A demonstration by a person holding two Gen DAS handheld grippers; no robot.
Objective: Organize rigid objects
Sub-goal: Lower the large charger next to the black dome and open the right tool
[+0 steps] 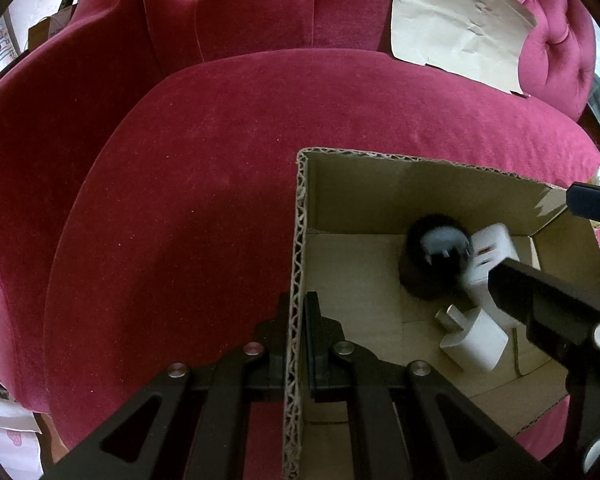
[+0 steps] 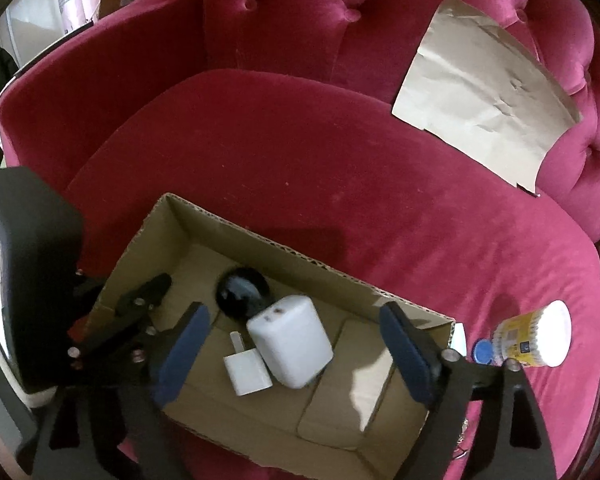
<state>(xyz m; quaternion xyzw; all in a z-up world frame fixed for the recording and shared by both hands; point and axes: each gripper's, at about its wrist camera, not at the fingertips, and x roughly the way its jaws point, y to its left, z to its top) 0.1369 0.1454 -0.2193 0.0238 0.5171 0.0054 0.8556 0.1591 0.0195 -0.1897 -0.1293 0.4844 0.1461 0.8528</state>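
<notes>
Left hand-held gripper [image 1: 297, 320] clamps the cardboard box [image 1: 300, 216] wall on the sofa; right hand-held gripper [image 2: 292, 344] gapes wide above a white charger [image 2: 290, 342], apparently released inside. Keep the box steady.

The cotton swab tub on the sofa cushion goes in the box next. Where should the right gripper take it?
Grip the cotton swab tub across its round yellow side wall, coming from above. It lies on its side, white end facing the camera, so the wall is exposed.
</notes>
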